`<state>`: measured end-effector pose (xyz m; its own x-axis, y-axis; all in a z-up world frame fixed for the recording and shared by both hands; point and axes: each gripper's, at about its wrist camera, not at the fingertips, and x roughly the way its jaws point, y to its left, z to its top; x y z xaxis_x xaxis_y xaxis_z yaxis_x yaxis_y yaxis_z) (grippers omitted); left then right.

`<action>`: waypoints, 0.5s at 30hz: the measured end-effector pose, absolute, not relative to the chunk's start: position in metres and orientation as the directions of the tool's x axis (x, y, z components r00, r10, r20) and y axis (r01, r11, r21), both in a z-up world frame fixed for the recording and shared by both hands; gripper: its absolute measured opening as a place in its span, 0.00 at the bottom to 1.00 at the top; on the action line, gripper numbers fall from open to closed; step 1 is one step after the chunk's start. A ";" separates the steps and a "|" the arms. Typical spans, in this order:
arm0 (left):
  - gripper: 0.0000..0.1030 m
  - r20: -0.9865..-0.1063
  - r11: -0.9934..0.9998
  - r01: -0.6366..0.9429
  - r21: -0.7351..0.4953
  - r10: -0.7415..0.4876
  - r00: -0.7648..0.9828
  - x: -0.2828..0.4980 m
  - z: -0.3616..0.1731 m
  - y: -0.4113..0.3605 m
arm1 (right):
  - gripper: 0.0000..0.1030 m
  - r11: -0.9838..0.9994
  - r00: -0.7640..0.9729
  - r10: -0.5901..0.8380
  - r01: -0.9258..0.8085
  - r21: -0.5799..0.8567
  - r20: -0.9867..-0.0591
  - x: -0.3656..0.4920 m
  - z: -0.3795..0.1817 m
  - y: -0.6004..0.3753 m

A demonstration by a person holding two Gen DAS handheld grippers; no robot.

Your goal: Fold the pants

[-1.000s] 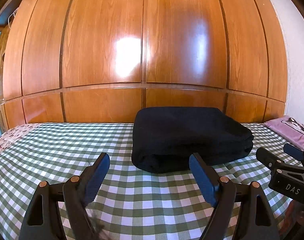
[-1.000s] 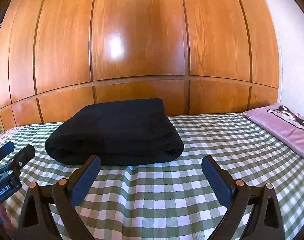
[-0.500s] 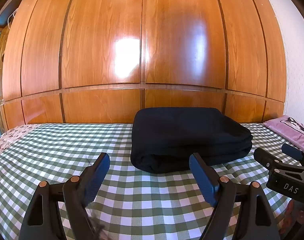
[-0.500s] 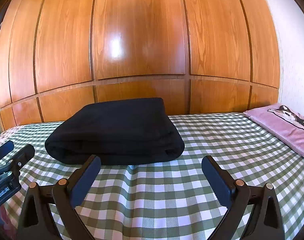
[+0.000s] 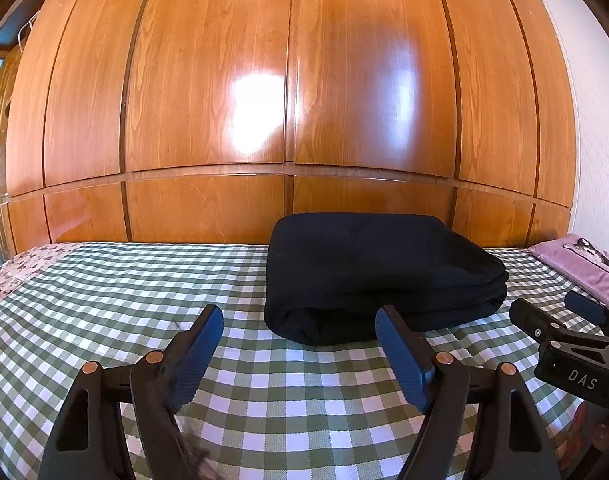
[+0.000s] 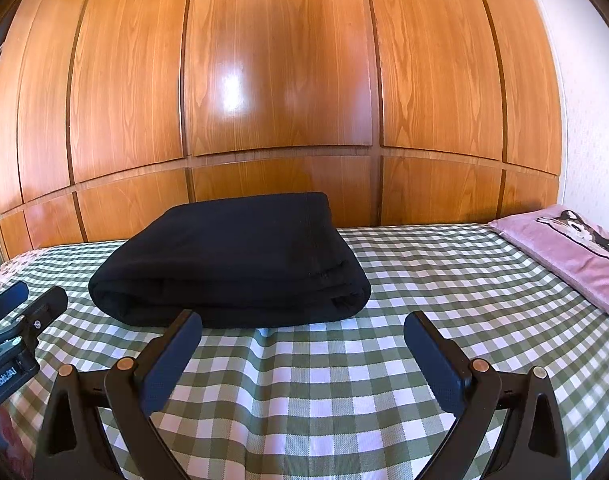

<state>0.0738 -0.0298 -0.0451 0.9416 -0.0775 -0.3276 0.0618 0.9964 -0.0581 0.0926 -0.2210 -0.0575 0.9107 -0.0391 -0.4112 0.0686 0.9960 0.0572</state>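
We held both tools low over the bed, and neither touched anything. The left gripper (image 5: 298, 322) had its blue-padded fingers (image 5: 198, 350) spread wide apart, with nothing between them but the green-and-white checked bedspread (image 5: 104, 300). The right gripper (image 6: 302, 330) stood the same way — jaws wide, empty, pointed across the bed toward the wooden panelled wall (image 6: 280, 80).

The pants (image 5: 380, 272) lay ahead of us as a thick black folded bundle, resting flat on the bedspread near the far edge, close to the wall. From the left wrist view the bundle sat just beyond the left gripper's right finger, its rounded fold facing us and its stacked layers showing on the right side. From the right wrist view the same pants (image 6: 232, 260) sat to the left of centre, just past the right gripper's left finger, though not in contact with it.

A small ridge of wrinkled cloth ran through the bedspread in front of the bundle. Off to the right, a purple pillow (image 6: 576, 248) with a printed animal picture lay at the head of the bed — well apart from the pants. Each camera caught the other gripper at its edge.
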 end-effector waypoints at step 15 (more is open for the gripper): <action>0.77 -0.336 0.996 0.063 -0.062 -0.080 0.938 0.075 -0.046 -0.029 | 0.98 0.996 0.910 -0.035 0.064 0.058 -0.412 0.093 -0.058 -0.222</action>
<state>0.0751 -0.0292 -0.0459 0.9385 -0.0799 -0.3360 0.0626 0.9961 -0.0620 0.0935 -0.2221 -0.0581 0.9104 -0.0346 -0.4123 0.0641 0.9963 0.0579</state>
